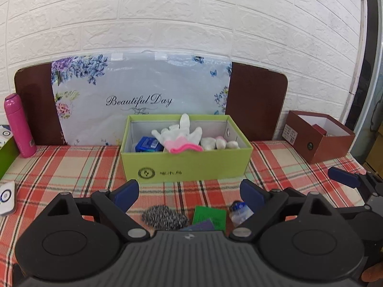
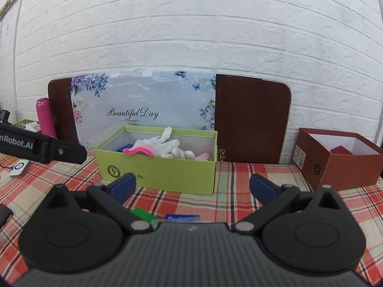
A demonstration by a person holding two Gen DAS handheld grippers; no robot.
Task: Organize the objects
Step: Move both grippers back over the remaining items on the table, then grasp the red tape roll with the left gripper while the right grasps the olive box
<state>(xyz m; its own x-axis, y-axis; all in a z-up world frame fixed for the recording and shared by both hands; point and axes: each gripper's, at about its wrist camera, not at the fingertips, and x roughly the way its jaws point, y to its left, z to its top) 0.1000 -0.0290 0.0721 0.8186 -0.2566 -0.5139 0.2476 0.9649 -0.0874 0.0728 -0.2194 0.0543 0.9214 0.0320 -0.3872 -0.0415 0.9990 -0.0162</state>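
Note:
A green box stands mid-table and holds white and pink gloves and a blue item. It also shows in the right wrist view, with the gloves inside. My left gripper is open and empty just in front of the box. Below it on the cloth lie a steel scourer, a green card and a small blue-capped bottle. My right gripper is open and empty, in front of the box, above a green card and a blue packet.
A red-brown box stands at the right, also in the right wrist view. A pink bottle stands at the left. A floral board leans on the wall. A white round device lies at the left.

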